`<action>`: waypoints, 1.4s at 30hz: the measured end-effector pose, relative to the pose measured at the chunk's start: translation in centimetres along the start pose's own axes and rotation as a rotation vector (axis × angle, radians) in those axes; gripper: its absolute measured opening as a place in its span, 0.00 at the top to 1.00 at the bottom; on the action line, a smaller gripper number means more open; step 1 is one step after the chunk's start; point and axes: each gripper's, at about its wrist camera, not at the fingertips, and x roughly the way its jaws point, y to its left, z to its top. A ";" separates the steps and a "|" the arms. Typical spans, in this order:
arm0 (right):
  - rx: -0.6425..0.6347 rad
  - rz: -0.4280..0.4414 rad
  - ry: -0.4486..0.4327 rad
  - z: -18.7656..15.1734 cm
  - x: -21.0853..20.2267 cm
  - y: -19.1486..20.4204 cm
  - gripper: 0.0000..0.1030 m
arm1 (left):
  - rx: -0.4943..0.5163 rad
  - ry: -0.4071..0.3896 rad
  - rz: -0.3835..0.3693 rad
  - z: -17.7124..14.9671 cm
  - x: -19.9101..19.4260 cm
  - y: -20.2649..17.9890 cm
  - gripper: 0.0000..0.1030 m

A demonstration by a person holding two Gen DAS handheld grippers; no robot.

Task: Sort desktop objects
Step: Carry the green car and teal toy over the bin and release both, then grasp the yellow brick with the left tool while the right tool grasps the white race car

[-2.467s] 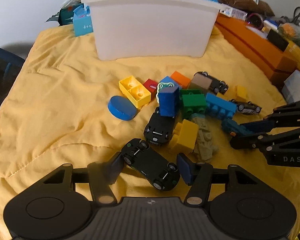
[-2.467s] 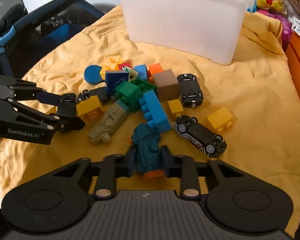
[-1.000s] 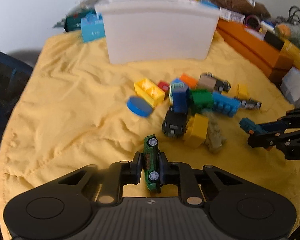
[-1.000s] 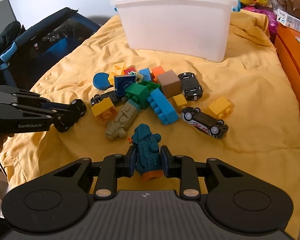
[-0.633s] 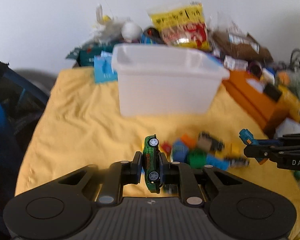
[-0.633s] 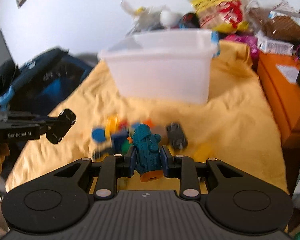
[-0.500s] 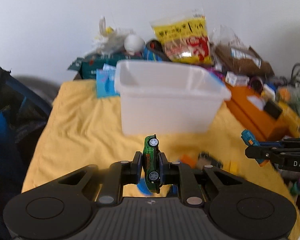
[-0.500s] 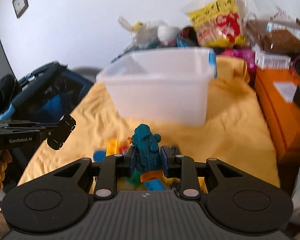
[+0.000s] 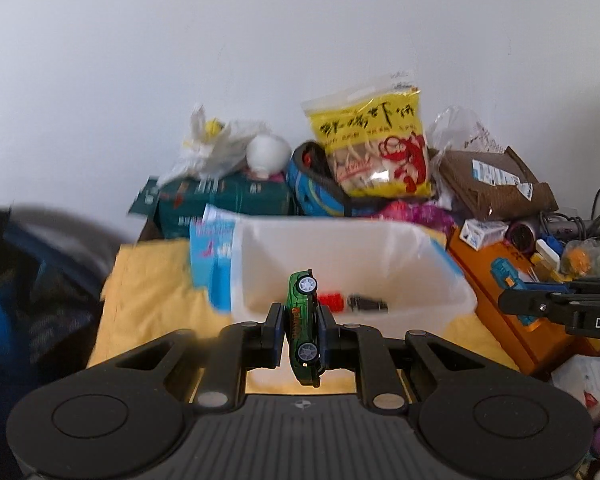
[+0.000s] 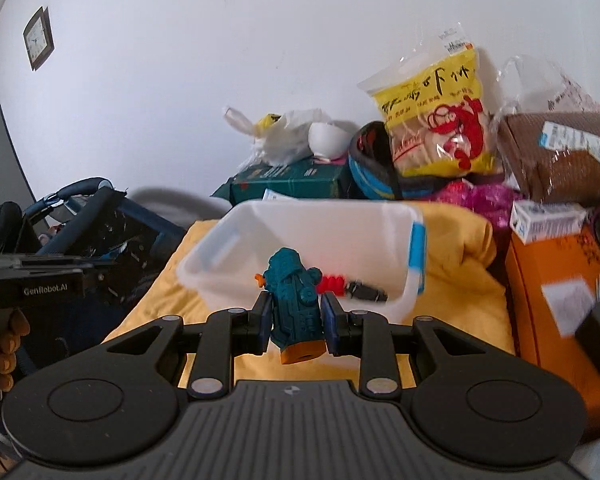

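Above the near edge of the yellow cloth [image 9: 152, 280], the left gripper [image 9: 299, 330] is clamped on a green toy car [image 9: 302, 328] turned on its side, wheels facing the camera. Ahead of it stands the white plastic bin [image 9: 432, 280], with a red block [image 9: 331, 301] and a small dark car [image 9: 367, 303] on its floor. Further right, the right gripper [image 10: 293, 320] pinches a teal toy with an orange base [image 10: 294, 306], held in front of the same bin [image 10: 224, 240]. An orange box [image 10: 548, 280] sits at the cloth's right edge.
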 end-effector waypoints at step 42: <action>-0.009 -0.041 0.145 -5.3 2.9 -3.1 0.42 | -0.029 0.136 0.025 -6.7 3.0 1.2 0.42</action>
